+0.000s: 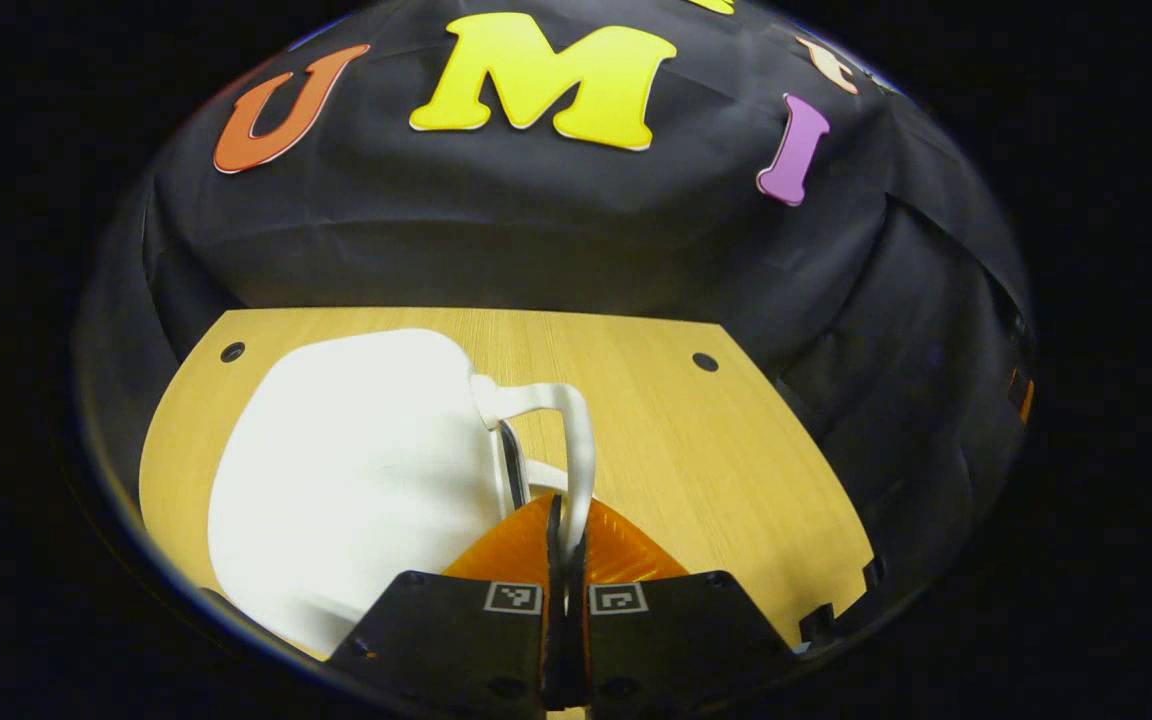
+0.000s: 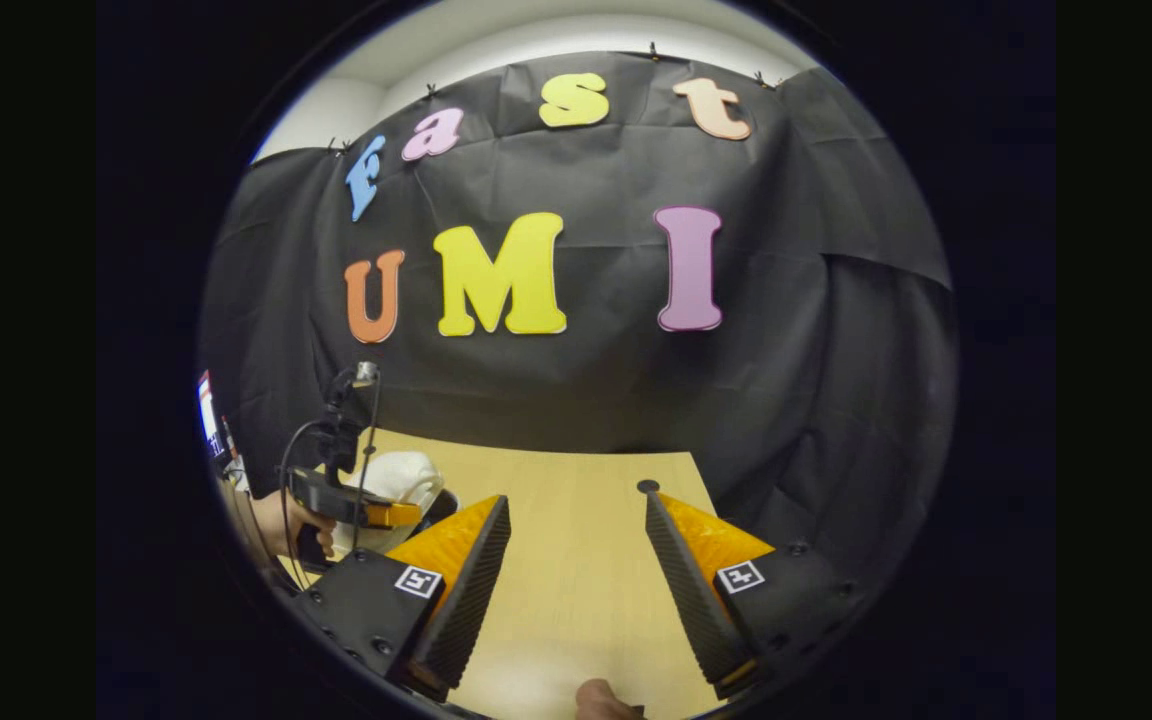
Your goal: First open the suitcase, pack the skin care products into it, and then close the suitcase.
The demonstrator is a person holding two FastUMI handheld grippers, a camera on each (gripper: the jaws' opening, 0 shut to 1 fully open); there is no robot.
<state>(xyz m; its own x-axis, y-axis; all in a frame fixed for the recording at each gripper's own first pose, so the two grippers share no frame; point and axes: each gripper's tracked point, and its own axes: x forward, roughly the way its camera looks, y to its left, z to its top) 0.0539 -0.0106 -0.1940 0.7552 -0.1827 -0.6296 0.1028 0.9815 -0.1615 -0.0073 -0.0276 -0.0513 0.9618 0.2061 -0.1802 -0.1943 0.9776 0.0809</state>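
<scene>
Suitcase: a white, rounded hard-shell suitcase lies flat and shut on the pale wooden desk, filling the left gripper view from 9 o'clock in to the centre; in the right gripper view it shows as a small white mound far off at 9 o'clock.
Handle: a white loop handle stands off the case's near-right edge, its long axis running from 12 down to 6 o'clock, straight into the jaws.
Left gripper: the left gripper sits at 6 o'clock with its jaws pressed nearly together, pinching the lower end of the handle between them; a hand holds this tool at the far left of the right gripper view.
Key relation: the case body lies toward 10 o'clock of the left jaws, so the shell hinges away from that grip; this hand is plainly the nearer one and, I judge, the one to lift the lid.
Stage: opening is only at its start; the lid looks closed.
Skin care products: I cannot pick them out.
Right gripper: the right gripper hangs over bare desk with its jaws spread wide, holding nothing, well apart from the case.
</scene>
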